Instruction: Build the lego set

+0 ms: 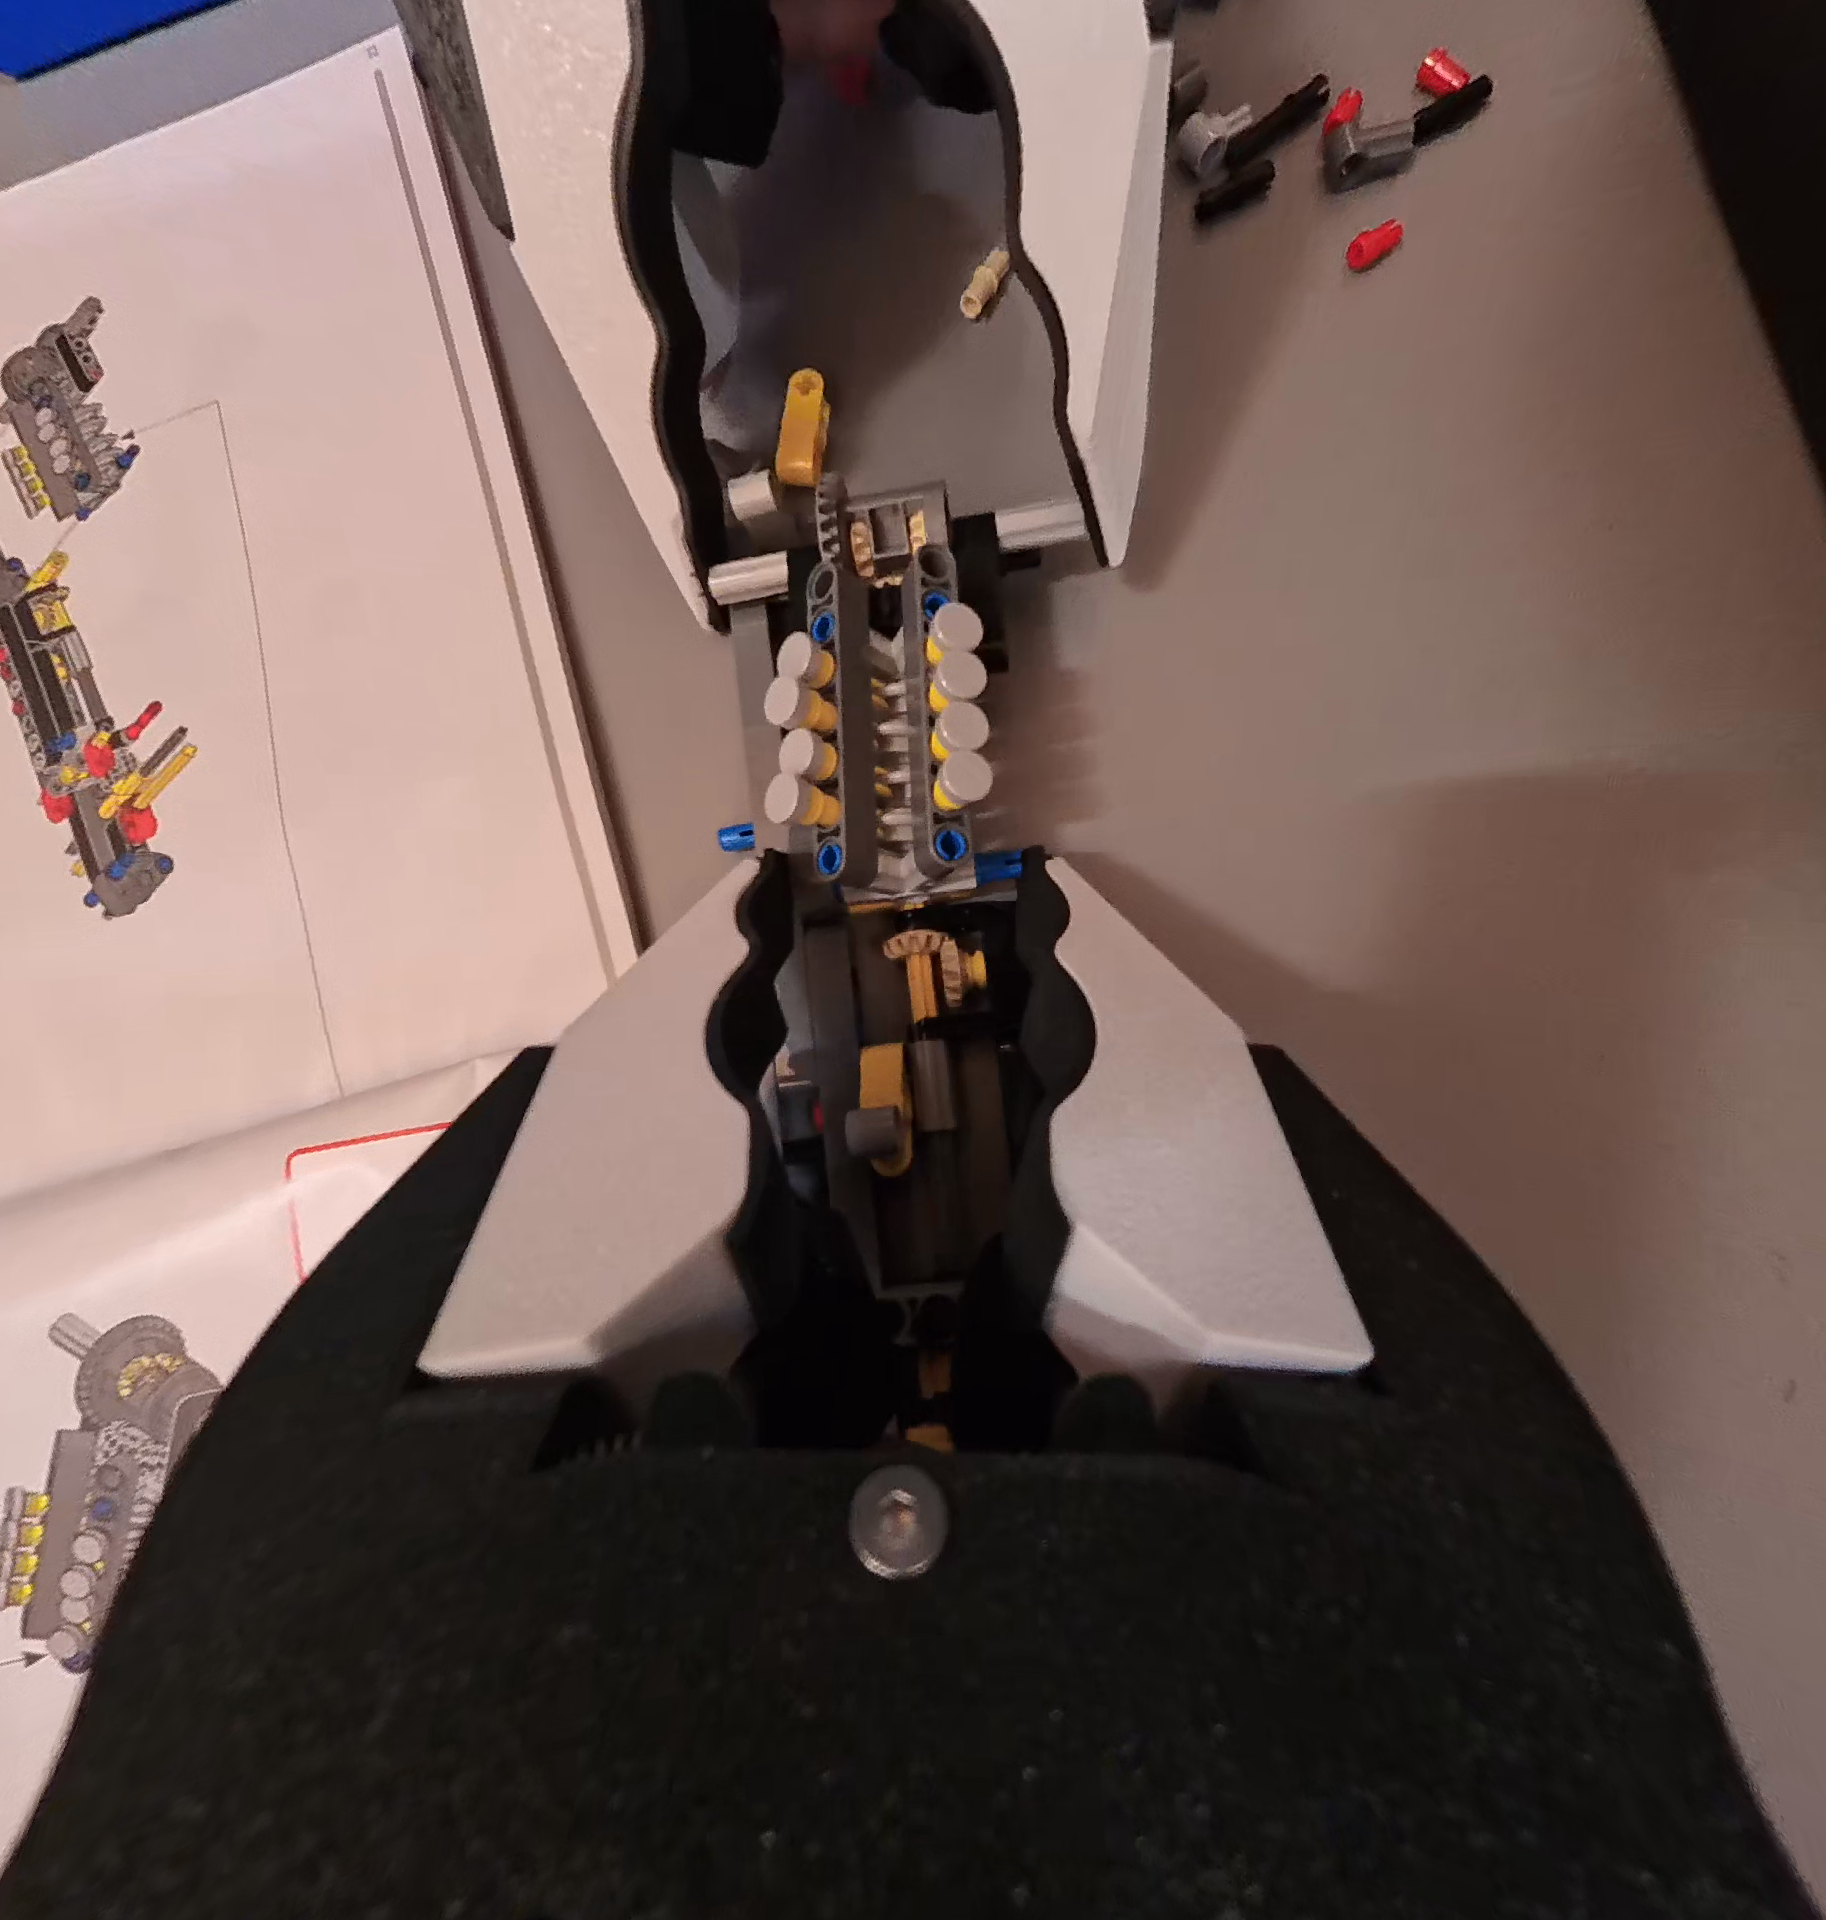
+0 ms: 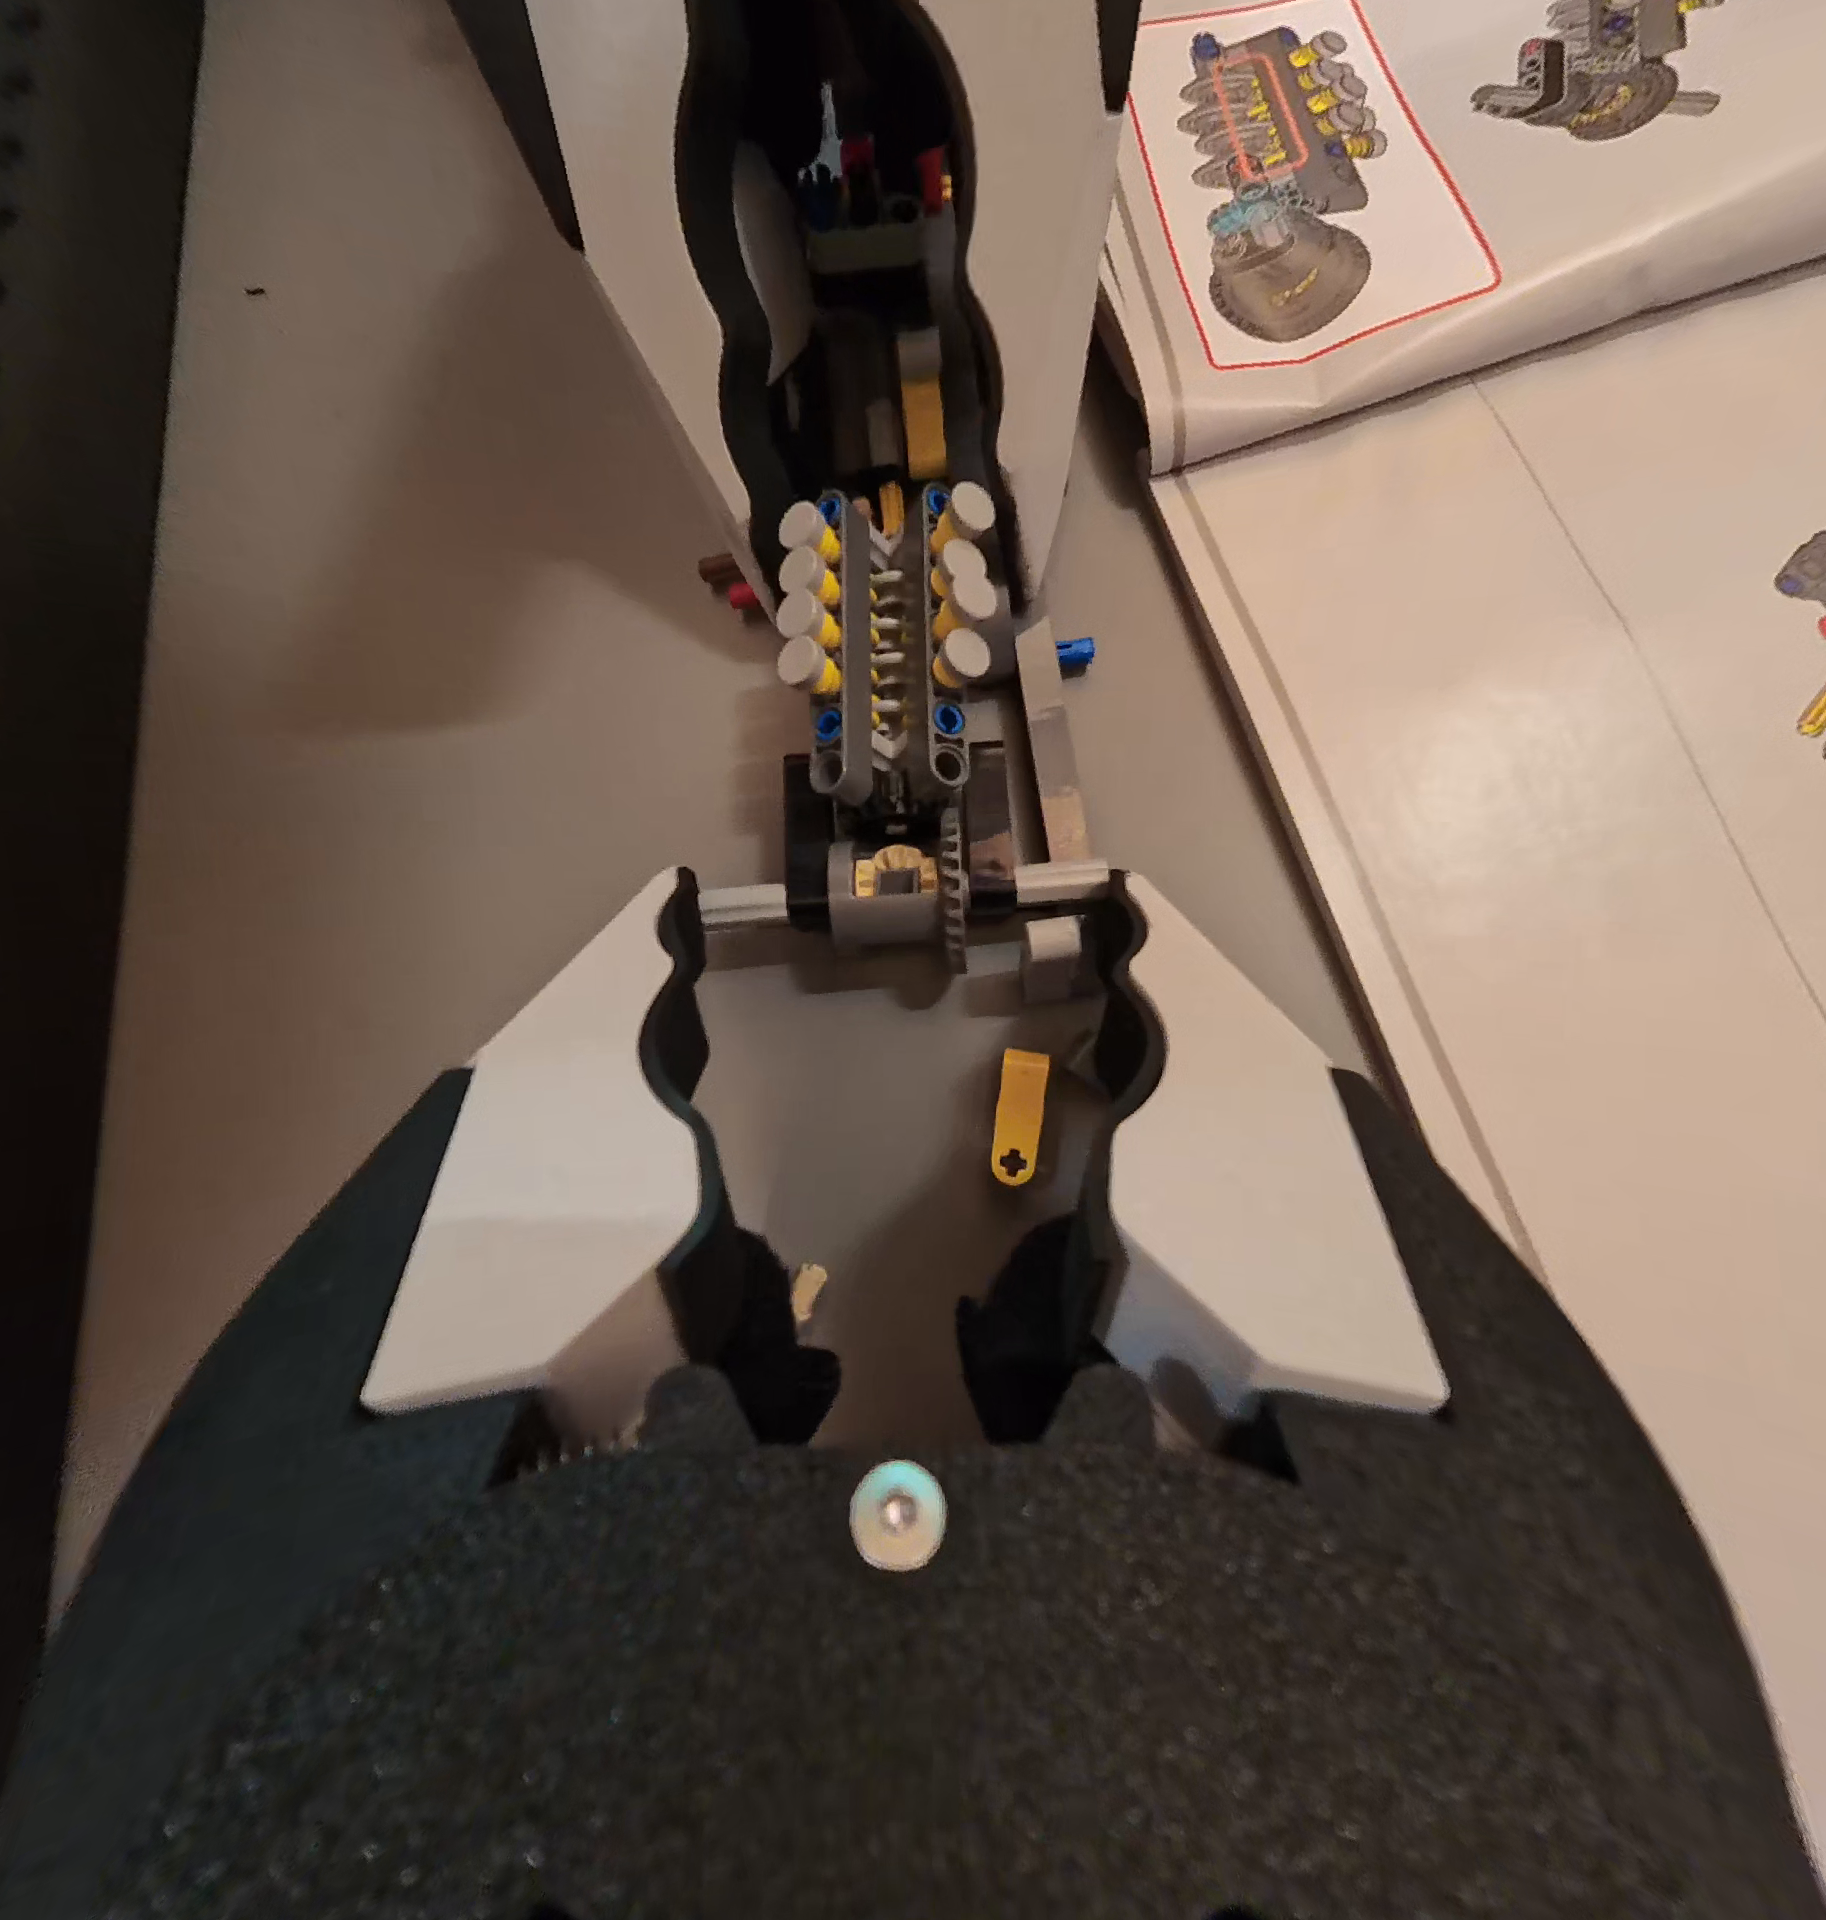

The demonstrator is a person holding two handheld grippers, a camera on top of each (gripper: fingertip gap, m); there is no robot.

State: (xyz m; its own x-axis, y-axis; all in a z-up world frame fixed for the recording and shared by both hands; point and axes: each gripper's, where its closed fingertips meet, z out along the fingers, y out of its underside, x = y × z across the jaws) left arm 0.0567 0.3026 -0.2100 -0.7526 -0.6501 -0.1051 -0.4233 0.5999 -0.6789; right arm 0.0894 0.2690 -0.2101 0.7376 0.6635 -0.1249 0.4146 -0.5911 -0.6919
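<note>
A long grey Lego model with an engine block (image 1: 883, 727) of white-capped yellow cylinders is held between both grippers. My left gripper (image 1: 898, 883) is shut on the model's chassis end. My right gripper (image 2: 904, 894) spans the grey cross axle (image 2: 743, 899) at the differential gear end, its fingertips against the axle ends. The engine block also shows in the right wrist view (image 2: 888, 613). A yellow liftarm (image 2: 1018, 1117) hangs off that end between the right fingers. It also shows in the left wrist view (image 1: 805, 426).
An open instruction booklet (image 1: 213, 623) lies to the left, and shows at the right in the right wrist view (image 2: 1511, 520). Loose red, black and grey parts (image 1: 1335, 135) lie on the table at far right. A tan pin (image 1: 984, 283) lies under the right gripper. There is about 6 cm between the tips of the two grippers.
</note>
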